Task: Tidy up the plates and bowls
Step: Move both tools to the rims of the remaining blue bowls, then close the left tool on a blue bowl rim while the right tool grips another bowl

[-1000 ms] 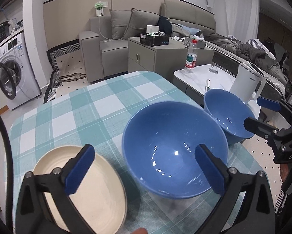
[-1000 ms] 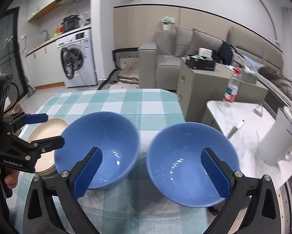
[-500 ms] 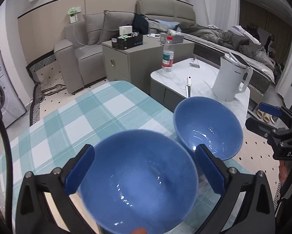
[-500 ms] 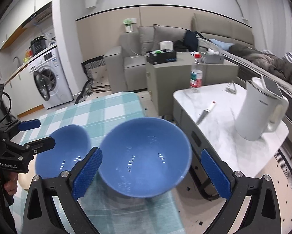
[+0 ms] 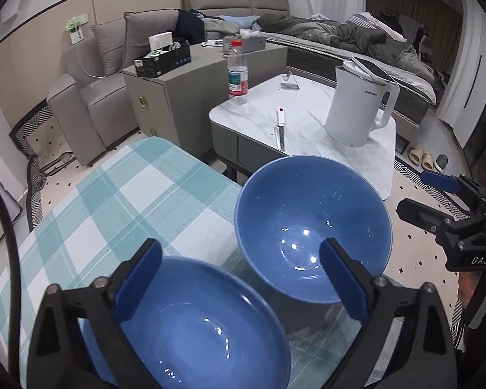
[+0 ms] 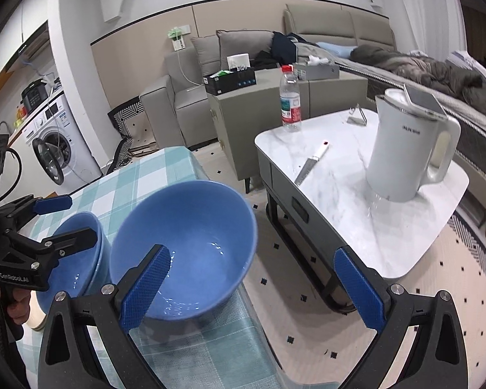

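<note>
Two glossy blue bowls (image 5: 311, 227) — left gripper (image 5: 239, 278) closing, right gripper (image 6: 249, 285) wide, both empty

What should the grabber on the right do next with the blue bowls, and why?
Probably close the right gripper on the near rim of the right blue bowl: its jaws are open, one pad inside the bowl, nothing held yet, and the left blue bowl sits beside it, ready for stacking.

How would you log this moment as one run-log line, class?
left hand-held gripper: open, closing slightly, over near blue bowl | right hand-held gripper: open, empty | far blue bowl: at table corner
</note>
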